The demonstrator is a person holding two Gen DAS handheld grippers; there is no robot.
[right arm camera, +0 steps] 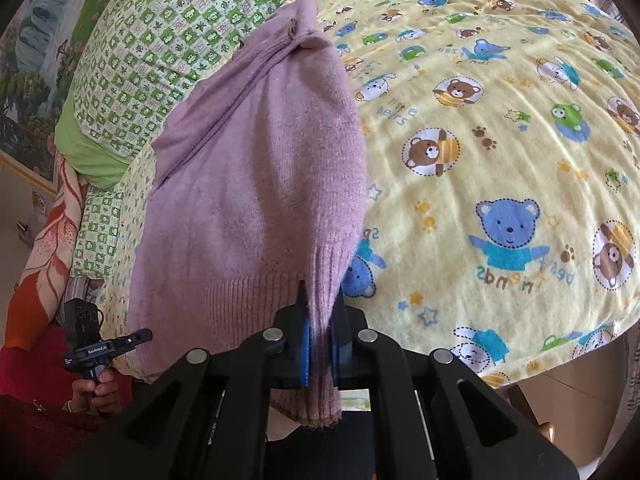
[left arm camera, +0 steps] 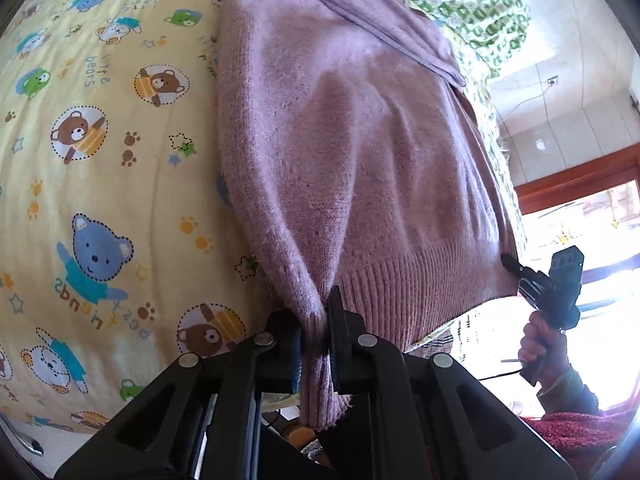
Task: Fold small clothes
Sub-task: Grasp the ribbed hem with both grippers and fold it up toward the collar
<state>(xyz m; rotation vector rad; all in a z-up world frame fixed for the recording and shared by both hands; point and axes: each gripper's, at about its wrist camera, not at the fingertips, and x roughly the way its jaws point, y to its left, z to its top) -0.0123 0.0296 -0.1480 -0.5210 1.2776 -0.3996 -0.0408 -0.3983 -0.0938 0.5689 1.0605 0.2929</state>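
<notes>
Both claws, left [left arm camera: 315, 344] and right [right arm camera: 320, 344], clench the sweater's [left arm camera: 360, 152] ribbed hem over a bear-print bedsheet [left arm camera: 112, 160]; green pillow [right arm camera: 160, 40] beside.

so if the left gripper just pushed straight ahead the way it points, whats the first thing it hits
Most likely the purple sweater itself: the left gripper is shut on its ribbed hem, and the knit fills the view ahead. The yellow bear-print sheet lies beyond, though depth is unclear.

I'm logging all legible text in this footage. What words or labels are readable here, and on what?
"little bears": yellow bear-print sheet, printed upside down.
"best friends": same sheet, upside down.
"GenRobot.AI": side of the other gripper, small.
Marking on that gripper's black camera box: too blurred to read.
</notes>
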